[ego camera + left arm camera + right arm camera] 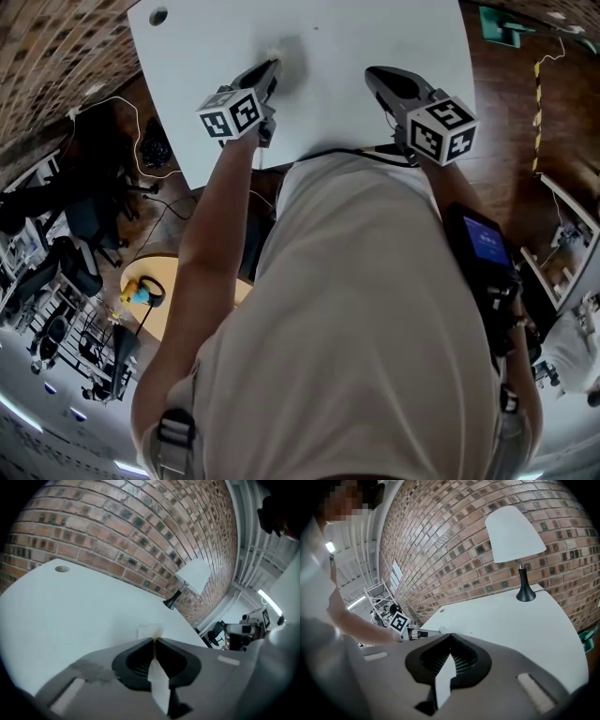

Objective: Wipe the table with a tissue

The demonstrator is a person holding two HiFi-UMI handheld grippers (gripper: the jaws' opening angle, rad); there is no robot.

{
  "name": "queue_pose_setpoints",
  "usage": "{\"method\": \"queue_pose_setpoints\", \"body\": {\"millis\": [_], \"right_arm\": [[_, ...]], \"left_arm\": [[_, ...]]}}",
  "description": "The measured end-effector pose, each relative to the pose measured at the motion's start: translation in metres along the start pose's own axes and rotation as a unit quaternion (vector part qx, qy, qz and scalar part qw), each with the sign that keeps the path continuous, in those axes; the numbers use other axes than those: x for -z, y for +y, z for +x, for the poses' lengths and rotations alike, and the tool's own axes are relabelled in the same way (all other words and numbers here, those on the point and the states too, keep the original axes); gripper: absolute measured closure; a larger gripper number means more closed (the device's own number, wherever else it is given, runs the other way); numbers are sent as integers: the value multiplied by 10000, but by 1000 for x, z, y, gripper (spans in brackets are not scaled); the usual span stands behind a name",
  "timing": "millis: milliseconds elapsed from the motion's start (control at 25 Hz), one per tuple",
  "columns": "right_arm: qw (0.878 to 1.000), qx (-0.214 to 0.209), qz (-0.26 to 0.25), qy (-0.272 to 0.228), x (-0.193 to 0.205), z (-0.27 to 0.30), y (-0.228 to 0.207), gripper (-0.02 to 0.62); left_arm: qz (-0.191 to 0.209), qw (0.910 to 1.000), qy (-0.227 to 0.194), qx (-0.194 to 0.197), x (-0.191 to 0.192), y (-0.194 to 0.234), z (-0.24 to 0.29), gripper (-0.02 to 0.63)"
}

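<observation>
Pale shirt [375, 309] fills foreground. Left gripper [154, 640] pinching thin, crumpled white tissue [147, 632], small tuft poking past tips, angled down at smooth white bench [70, 611], likely for wiping; contact unclear. Right gripper [450, 635] pressed together, empty, hovering near, probably clear of wipe path. Beyond: white conical lamp [513, 534], black stem; rough brick wall [454, 536].

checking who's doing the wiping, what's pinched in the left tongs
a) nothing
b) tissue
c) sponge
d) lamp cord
b: the left tongs are closed on a white tissue, which pokes out past their tips above the table.
</observation>
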State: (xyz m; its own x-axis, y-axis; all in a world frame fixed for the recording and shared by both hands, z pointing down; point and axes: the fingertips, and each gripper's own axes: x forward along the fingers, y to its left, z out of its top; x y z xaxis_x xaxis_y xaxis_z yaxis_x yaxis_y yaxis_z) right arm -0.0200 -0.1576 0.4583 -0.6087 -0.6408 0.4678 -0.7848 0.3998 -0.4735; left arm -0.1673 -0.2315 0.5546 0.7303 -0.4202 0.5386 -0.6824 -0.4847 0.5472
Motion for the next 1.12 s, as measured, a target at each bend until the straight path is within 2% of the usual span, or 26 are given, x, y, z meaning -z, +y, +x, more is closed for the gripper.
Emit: {"method": "queue_pose_setpoints", "body": {"millis": [200,440,640,840,1120], "right_arm": [[10000,-71,8,-43,-1,1,-6,588],[9995,-307,-69,-49,-15,-9,-20,588],[9993,-223,-283,20,-11,-15,-28,588],[9980,-389,-492,-12,-18,-4,-20,588],[9984,-400,-388,-97,-19,-17,-32,588]], "left_arm": [[-298,9963,-555,-579,-10,40,-30,578],[-297,9910,-616,-1148,-11,40,-35,578],[-209,9921,-461,-1149,2,28,-23,578],[34,9923,-372,-1184,-11,24,-16,577],[244,9917,-120,-1255,-11,13,3,577]]}}
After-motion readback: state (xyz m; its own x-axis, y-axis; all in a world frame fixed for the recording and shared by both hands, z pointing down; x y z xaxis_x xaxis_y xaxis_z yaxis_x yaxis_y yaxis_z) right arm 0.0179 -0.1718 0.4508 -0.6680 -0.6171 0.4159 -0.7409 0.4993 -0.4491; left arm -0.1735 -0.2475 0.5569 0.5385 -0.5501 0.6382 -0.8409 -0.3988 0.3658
